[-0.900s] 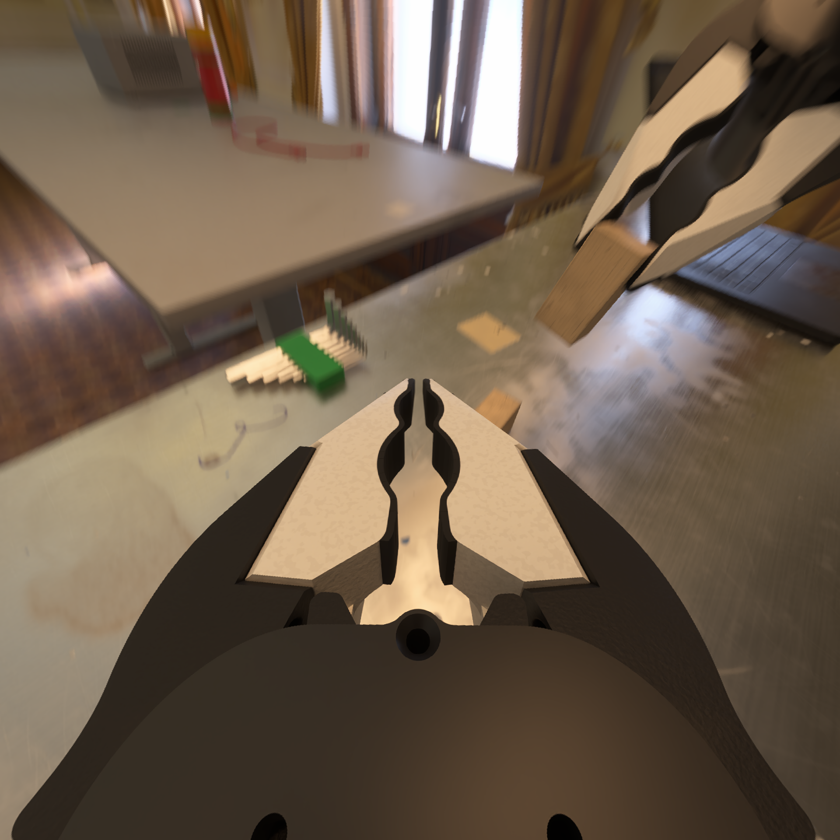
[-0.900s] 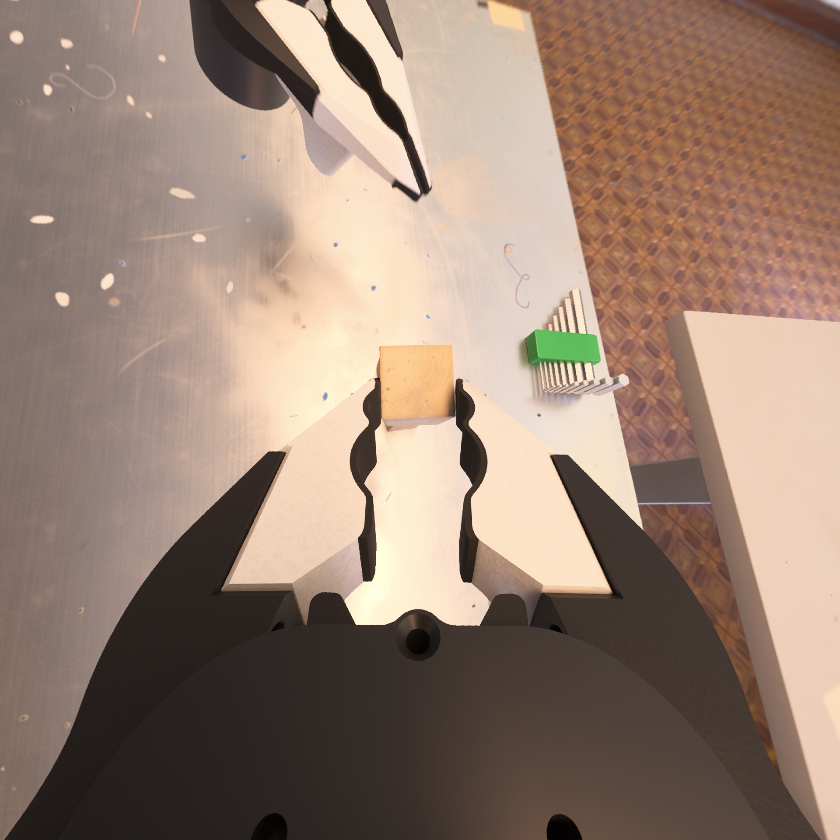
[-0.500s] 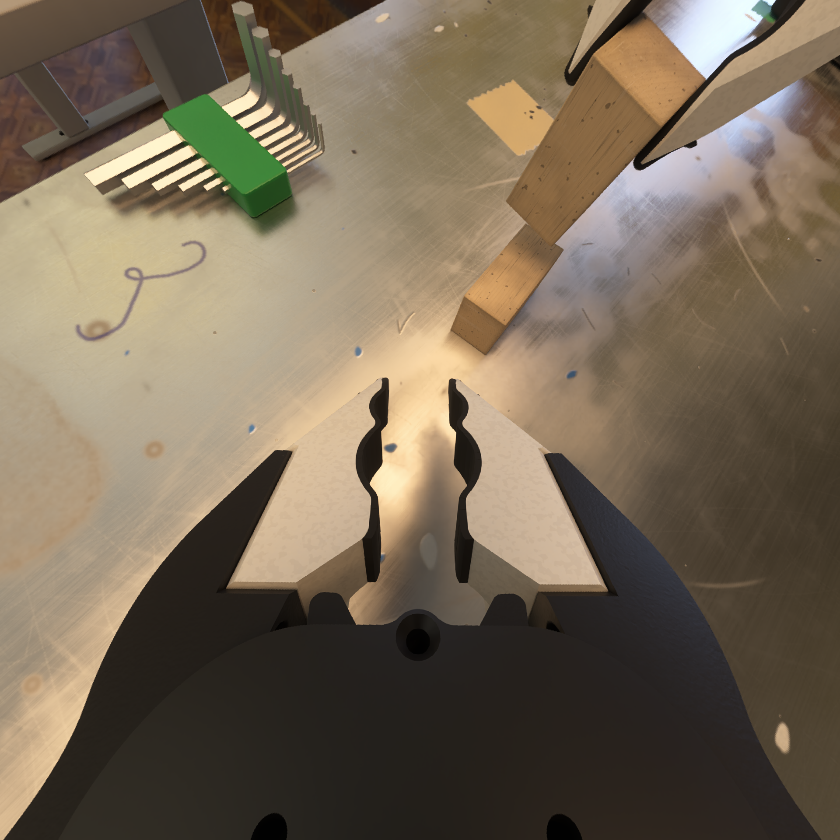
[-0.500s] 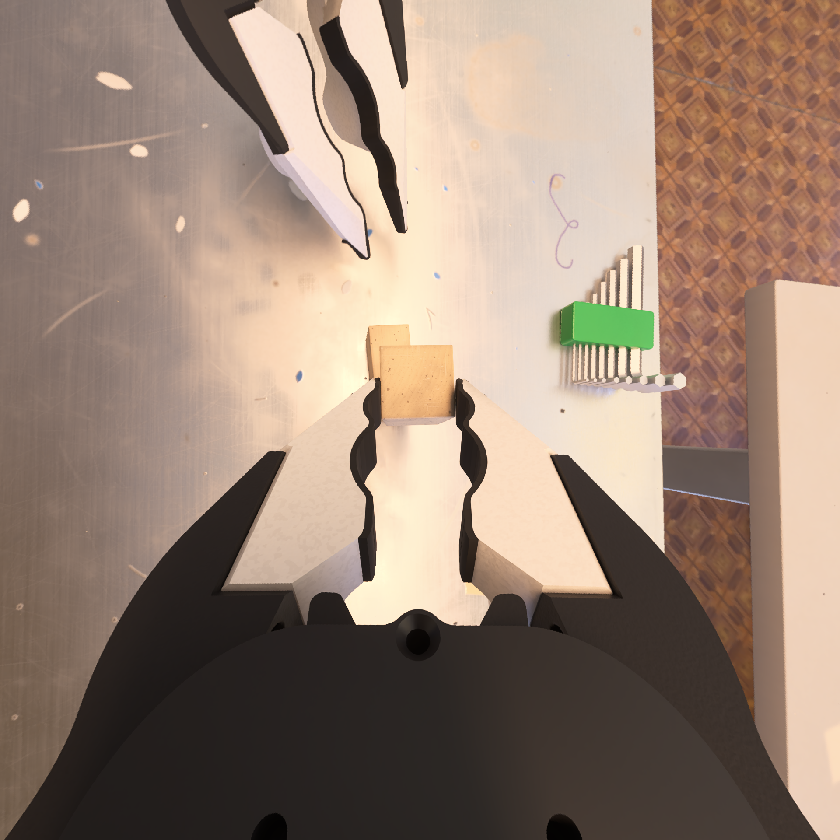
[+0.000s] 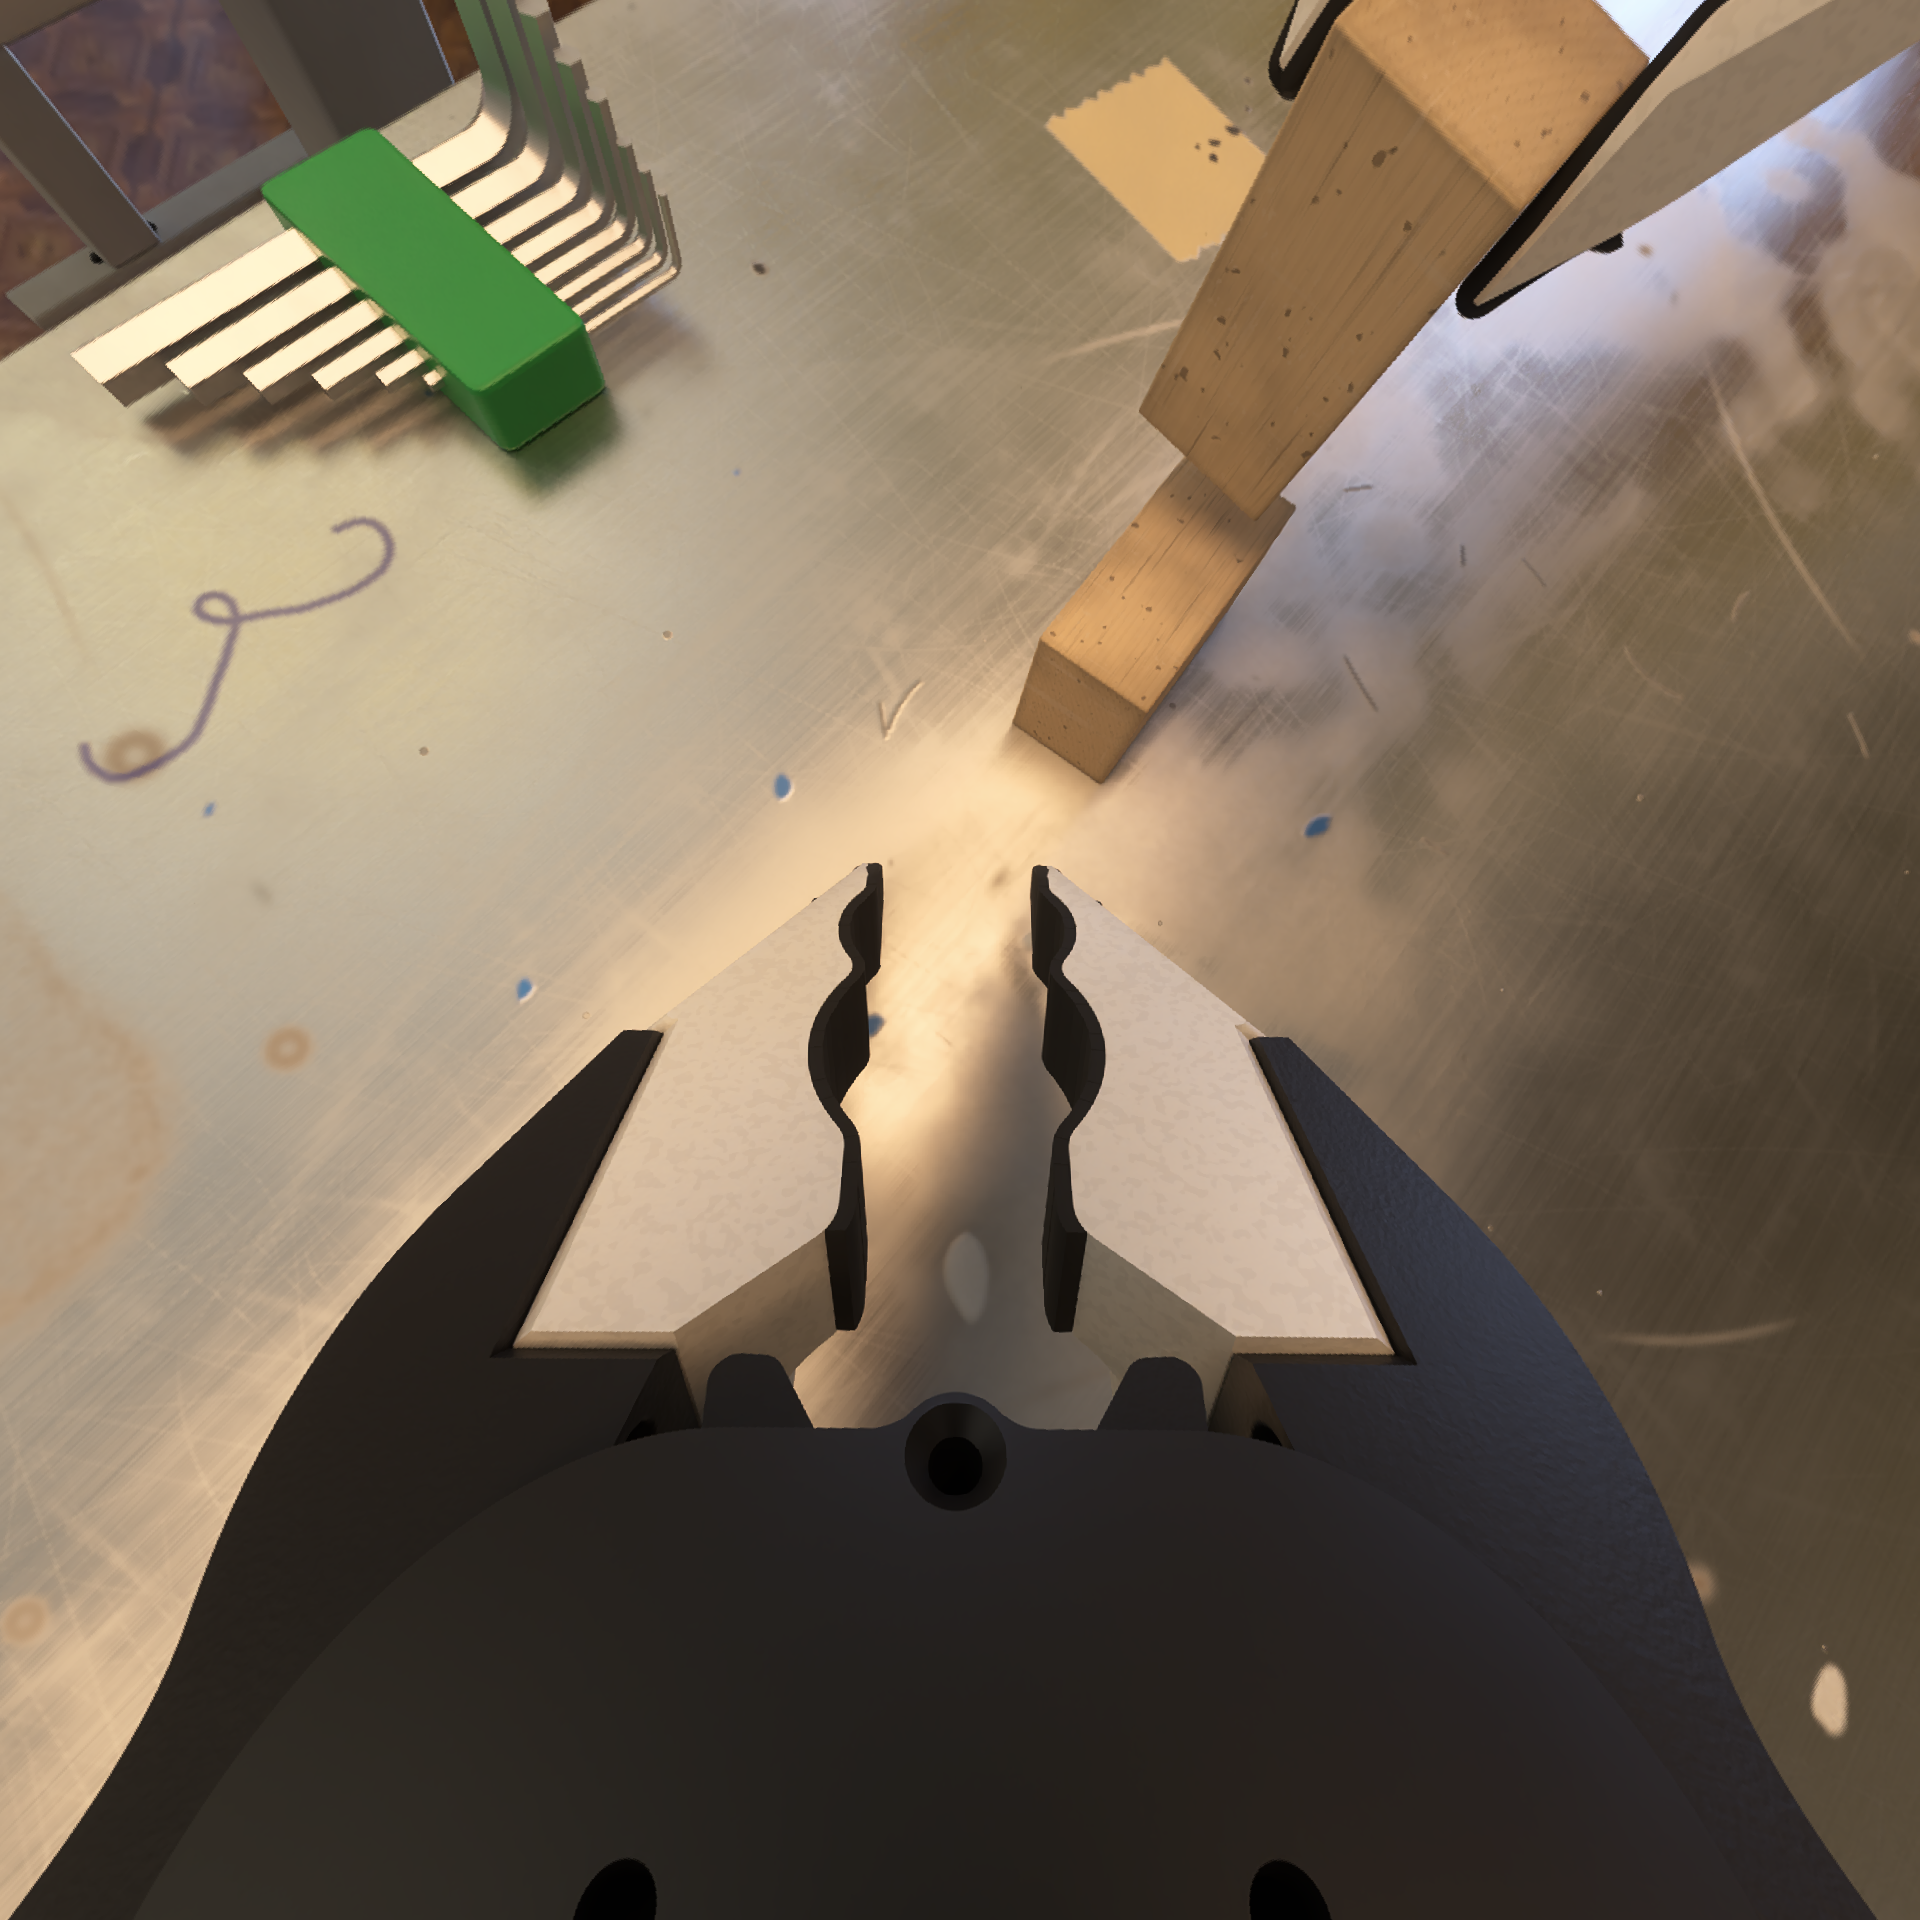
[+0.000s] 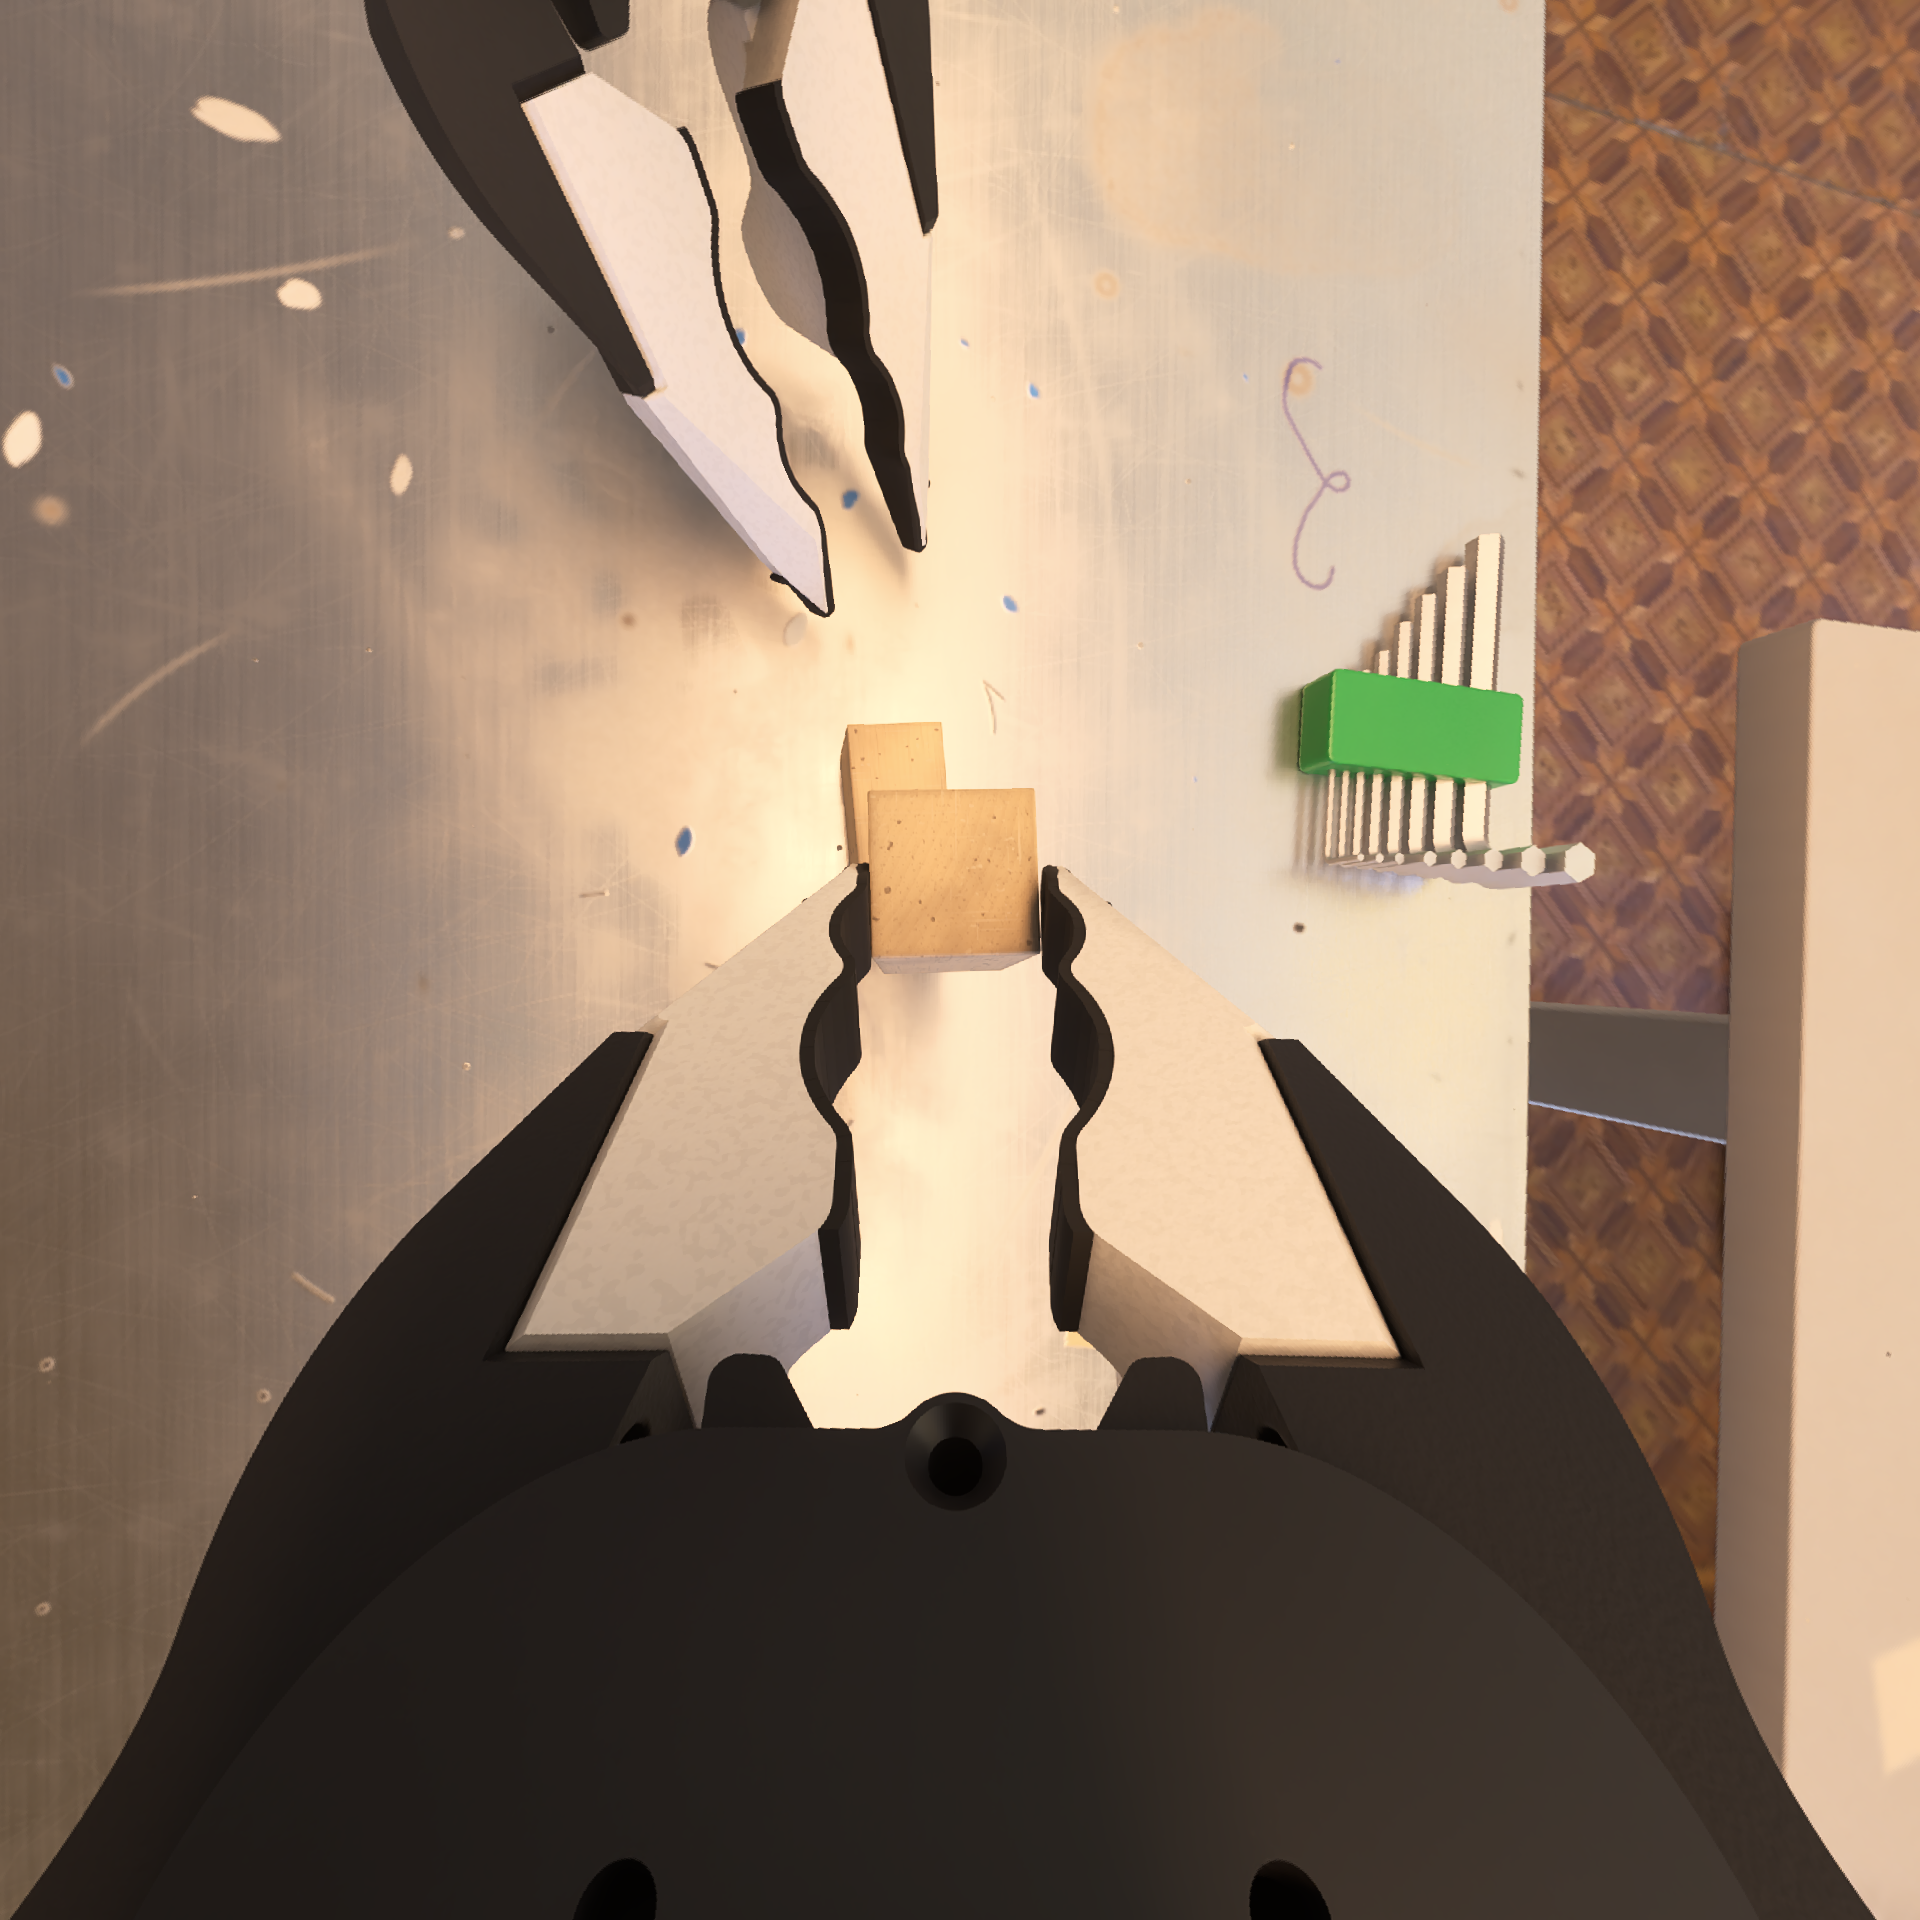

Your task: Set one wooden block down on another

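Note:
My right gripper (image 6: 954,883) is shut on a long wooden block (image 6: 952,871) and holds it end-down over the table. The held block also shows in the left wrist view (image 5: 1340,270), its lower end just above the far end of a second wooden block (image 5: 1148,623) that lies flat on the metal table. In the right wrist view the lying block (image 6: 891,758) peeks out beyond the held one. My left gripper (image 5: 956,883) is open and empty, a short way in front of the lying block; it also shows in the right wrist view (image 6: 868,577).
A green holder with several metal hex keys (image 5: 436,281) lies near the table's edge (image 6: 1536,520). A tan paper patch (image 5: 1153,156) is stuck to the table behind the blocks. A pale side table (image 6: 1818,1143) stands beyond the edge.
My left gripper tipped down toward the table, moved closer to the lying block and opened. My right gripper carried the held block over the lying block and lower.

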Controlling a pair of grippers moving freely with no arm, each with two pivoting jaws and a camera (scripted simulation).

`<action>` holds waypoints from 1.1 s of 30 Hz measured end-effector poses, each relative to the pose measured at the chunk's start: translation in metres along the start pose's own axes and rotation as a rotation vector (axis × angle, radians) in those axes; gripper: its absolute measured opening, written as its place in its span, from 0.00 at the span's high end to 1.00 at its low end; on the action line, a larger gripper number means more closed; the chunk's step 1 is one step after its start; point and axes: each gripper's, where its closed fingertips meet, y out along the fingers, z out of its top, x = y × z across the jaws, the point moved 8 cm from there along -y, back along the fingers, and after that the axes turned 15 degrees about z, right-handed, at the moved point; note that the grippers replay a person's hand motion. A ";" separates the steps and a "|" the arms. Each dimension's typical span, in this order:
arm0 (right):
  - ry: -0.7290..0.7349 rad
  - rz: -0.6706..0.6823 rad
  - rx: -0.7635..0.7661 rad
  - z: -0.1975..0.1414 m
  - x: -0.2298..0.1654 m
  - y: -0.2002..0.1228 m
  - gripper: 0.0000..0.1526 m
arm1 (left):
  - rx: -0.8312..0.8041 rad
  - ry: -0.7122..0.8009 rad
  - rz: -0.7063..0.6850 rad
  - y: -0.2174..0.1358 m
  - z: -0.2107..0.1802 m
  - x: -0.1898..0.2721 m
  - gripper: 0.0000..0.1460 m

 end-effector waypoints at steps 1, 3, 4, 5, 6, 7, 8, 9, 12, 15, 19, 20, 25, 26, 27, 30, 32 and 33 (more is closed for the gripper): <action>0.001 0.003 -0.003 0.001 0.000 0.000 0.79 | -0.005 0.004 0.000 0.000 -0.001 0.000 0.81; 0.005 0.013 -0.008 0.004 0.000 0.001 0.79 | -0.004 -0.002 0.004 -0.001 -0.001 -0.003 0.80; 0.007 0.017 -0.013 0.005 0.000 0.002 0.79 | 0.002 -0.015 0.009 -0.002 -0.001 -0.005 0.80; 0.008 0.017 -0.018 0.006 0.000 0.003 0.79 | 0.007 -0.028 0.013 -0.003 0.000 -0.007 0.80; 0.008 0.016 -0.021 0.007 0.000 0.004 0.79 | 0.013 -0.039 0.016 -0.003 0.000 -0.008 0.80; 0.011 0.020 -0.022 0.007 0.000 0.005 0.79 | 0.016 -0.045 0.016 -0.003 0.001 -0.008 0.80; 0.012 0.023 -0.021 0.008 0.000 0.006 0.79 | 0.015 -0.044 0.019 -0.002 0.001 -0.008 0.80; 0.011 0.024 -0.020 0.008 0.000 0.007 0.79 | 0.015 -0.039 0.029 0.000 0.001 -0.008 0.80; 0.003 0.023 -0.017 0.009 0.000 0.009 0.79 | 0.008 -0.013 0.050 0.003 0.002 -0.004 0.81; -0.001 0.023 -0.012 0.011 -0.001 0.010 0.79 | 0.009 -0.011 0.058 0.006 0.002 -0.003 0.81; 0.001 0.025 -0.005 0.013 0.000 0.011 0.79 | -0.006 -0.004 0.051 0.008 0.001 -0.002 0.80; -0.001 0.028 -0.006 0.014 0.001 0.012 0.79 | -0.005 -0.001 0.052 0.008 0.001 -0.002 0.80; -0.012 0.032 -0.012 0.015 0.000 0.015 0.79 | -0.017 0.019 0.063 0.012 0.000 0.001 0.80; -0.012 0.030 -0.013 0.014 0.001 0.015 0.79 | -0.019 0.020 0.064 0.012 0.000 0.001 0.80; -0.012 0.032 -0.011 0.014 0.001 0.015 0.79 | -0.021 0.020 0.063 0.012 0.000 0.001 0.80; -0.015 0.042 -0.004 0.013 0.002 0.015 0.79 | -0.019 0.023 0.061 0.013 0.000 0.002 0.80; -0.017 0.045 -0.006 0.013 0.002 0.016 0.79 | -0.019 0.026 0.060 0.013 0.000 0.003 0.80; -0.019 0.047 -0.008 0.013 0.002 0.016 0.79 | -0.018 0.027 0.060 0.014 0.000 0.003 0.80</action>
